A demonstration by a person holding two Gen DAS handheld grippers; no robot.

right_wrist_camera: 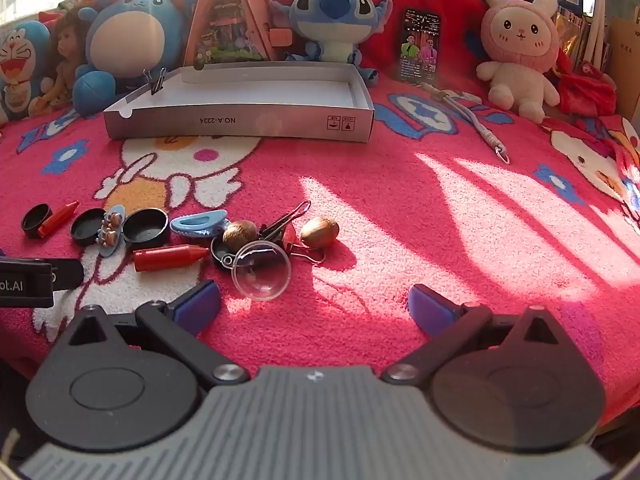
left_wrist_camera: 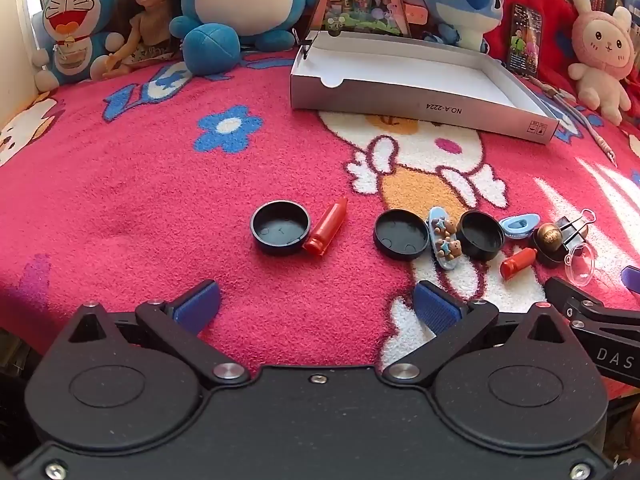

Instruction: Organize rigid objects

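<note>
Red plastic crayon-shaped piece (left_wrist_camera: pixel 325 227) touches the round black cap (left_wrist_camera: pixel 280 227), so my wide-open, empty left gripper (left_wrist_camera: pixel 316 306) may knock it rolling.

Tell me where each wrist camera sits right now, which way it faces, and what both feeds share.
Left wrist: low over the pink blanket, facing the white box and plush toys; its own open left gripper fills the bottom, and the other gripper's arm pokes in at the right edge.
Right wrist: further right, facing the same way; its open right gripper shows below, with the left unit at the left edge.
Shared: box, black caps, red crayons, clear dome, Stitch plush.
</note>
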